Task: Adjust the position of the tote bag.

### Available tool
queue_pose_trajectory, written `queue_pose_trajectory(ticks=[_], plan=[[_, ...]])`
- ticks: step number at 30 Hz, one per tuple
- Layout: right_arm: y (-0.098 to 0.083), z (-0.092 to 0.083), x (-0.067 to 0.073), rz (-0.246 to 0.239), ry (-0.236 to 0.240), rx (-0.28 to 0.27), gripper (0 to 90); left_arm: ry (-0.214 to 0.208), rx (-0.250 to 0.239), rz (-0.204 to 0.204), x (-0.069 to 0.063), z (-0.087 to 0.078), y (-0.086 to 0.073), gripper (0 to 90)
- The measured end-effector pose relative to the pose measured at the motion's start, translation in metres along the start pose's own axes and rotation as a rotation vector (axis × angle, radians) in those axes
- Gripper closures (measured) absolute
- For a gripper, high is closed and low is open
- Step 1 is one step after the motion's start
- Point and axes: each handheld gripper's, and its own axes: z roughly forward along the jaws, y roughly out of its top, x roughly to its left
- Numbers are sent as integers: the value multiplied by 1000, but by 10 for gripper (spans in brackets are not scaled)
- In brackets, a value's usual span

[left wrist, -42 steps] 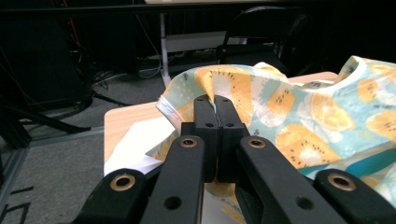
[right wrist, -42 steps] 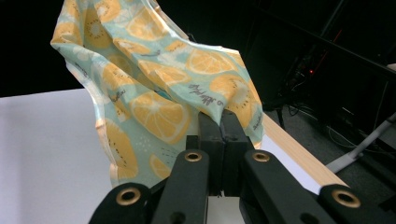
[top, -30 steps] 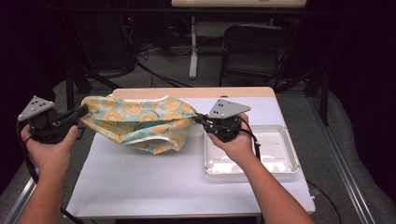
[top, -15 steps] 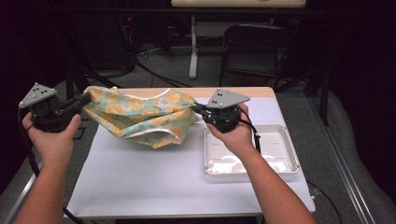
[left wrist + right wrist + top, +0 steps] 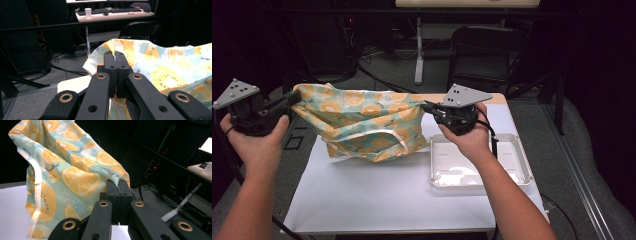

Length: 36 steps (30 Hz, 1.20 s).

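Above the white table [image 5: 377,195], left claw [image 5: 294,98] and right claw [image 5: 428,107] each pinch the fruit-print cloth [image 5: 362,125].

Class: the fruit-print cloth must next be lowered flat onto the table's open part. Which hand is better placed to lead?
Probably left. The left gripper holds the cloth by the table's bare side; the right gripper sits by the tray.

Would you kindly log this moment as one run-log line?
left hand-held gripper: shut on cloth corner | right hand-held gripper: shut on opposite corner | fruit-print turquoise cloth: hanging between them above white table | white plastic tray: empty
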Motion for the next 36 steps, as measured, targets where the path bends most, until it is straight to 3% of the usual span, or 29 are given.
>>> queue_pose_trajectory(ticks=[13,20,29,36], plan=[[6,-2,6,-14,16,-12,900,-17,-14,4,-1,-13,-2,900],[3,0,8,-13,15,-15,900,-15,-1,-9,2,-10,-6,900],[-8,4,4,24,17,0,900,-16,25,-33,7,-4,-17,899],[-13,5,2,37,22,5,900,-23,45,-31,8,1,-19,898]])
